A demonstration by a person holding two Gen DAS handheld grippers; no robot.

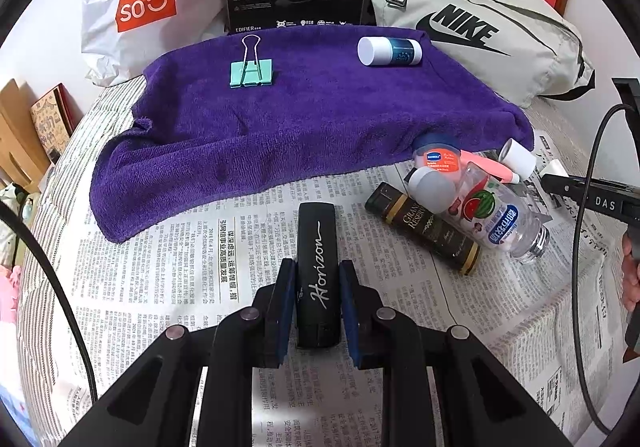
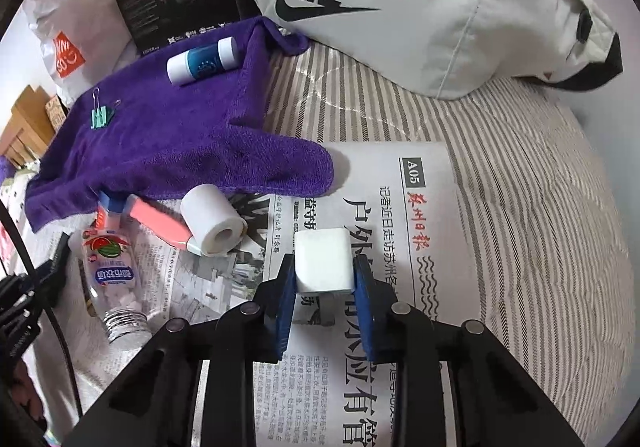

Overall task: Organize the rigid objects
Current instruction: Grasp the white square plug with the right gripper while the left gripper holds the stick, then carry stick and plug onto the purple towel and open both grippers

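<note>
I count two items on purple towel (image 1: pixel 304 119) — binder clip (image 1: pixel 251 72), white-capped tube (image 1: pixel 389 51). Left gripper (image 1: pixel 318 279) level, fingers pinching black Horizon case (image 1: pixel 318 267); right gripper (image 2: pixel 325 275) pinching white cube (image 2: pixel 323 261).

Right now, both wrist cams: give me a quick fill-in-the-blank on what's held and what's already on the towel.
1. The left gripper is shut on a black case printed with the word ____.
2. The right gripper holds a ____ block.
3. The green binder clip and the blue-and-white tube both lie on the ____ towel.
4. The candy bottle lies on the ____.

Missing words: Horizon; white; purple; newspaper
</note>
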